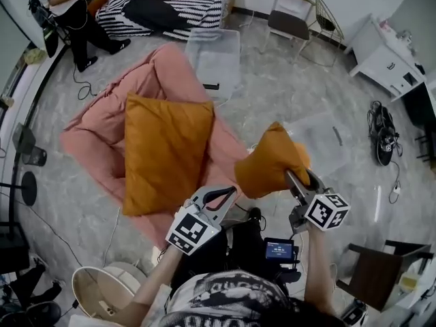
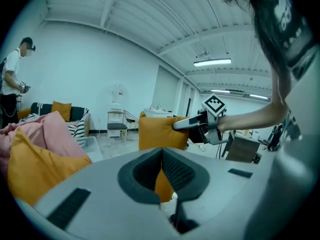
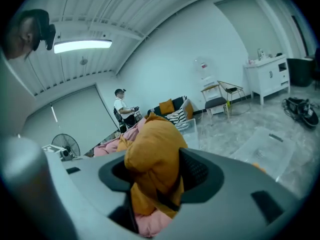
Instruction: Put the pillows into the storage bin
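My right gripper (image 1: 294, 176) is shut on a corner of an orange pillow (image 1: 271, 163), held up off the floor; in the right gripper view the pillow (image 3: 152, 151) bulges out between the jaws. A second, larger orange pillow (image 1: 163, 152) lies on a heaped pink blanket (image 1: 102, 131). The clear storage bin (image 1: 216, 52) stands on the floor beyond the blanket, and its lid (image 1: 320, 136) lies flat to the right. My left gripper (image 1: 229, 191) hangs just left of the held pillow, jaws together, nothing in them. The left gripper view shows the held pillow (image 2: 157, 131) ahead.
A person (image 1: 68, 5) stands at the far left by a striped sofa (image 1: 170, 9). A chair (image 1: 289, 19), a white cabinet (image 1: 385, 53) and shoes (image 1: 383, 133) lie to the right. A fan (image 1: 27, 186) stands at the left and dark furniture (image 1: 375, 268) at the near right.
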Demonstrator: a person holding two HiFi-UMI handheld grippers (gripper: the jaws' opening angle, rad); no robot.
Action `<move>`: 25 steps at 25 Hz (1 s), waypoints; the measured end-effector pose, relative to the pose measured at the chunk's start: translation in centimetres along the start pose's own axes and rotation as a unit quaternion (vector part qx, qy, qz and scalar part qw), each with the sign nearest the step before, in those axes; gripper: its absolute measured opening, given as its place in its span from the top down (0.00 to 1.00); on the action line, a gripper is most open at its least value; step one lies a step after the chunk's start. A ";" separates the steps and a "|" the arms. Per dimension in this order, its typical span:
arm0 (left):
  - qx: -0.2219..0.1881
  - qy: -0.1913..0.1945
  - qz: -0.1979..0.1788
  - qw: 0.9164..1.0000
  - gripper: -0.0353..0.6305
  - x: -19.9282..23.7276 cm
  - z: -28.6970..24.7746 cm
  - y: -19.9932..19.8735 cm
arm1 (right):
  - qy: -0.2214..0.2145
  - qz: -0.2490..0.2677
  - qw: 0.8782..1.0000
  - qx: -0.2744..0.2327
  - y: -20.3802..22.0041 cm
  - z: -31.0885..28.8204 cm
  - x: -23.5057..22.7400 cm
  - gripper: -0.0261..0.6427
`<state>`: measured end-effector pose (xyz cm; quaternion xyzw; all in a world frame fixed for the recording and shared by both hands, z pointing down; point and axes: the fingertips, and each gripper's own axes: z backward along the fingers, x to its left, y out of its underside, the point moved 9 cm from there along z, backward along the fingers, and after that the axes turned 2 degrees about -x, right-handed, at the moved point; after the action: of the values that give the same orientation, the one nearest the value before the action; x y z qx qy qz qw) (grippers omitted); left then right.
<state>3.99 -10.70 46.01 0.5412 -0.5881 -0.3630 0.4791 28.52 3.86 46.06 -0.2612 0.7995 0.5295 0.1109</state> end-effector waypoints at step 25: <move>0.066 0.049 -0.028 0.996 0.93 -8.1 -28.5 -4.1 | 0.122 0.120 0.983 0.066 -5.5 3.1 -36.7 0.63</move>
<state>32.08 -0.70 48.66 0.6050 -0.5711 -0.3098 0.4604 62.00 16.06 57.07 -0.2182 0.8657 0.4492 -0.0345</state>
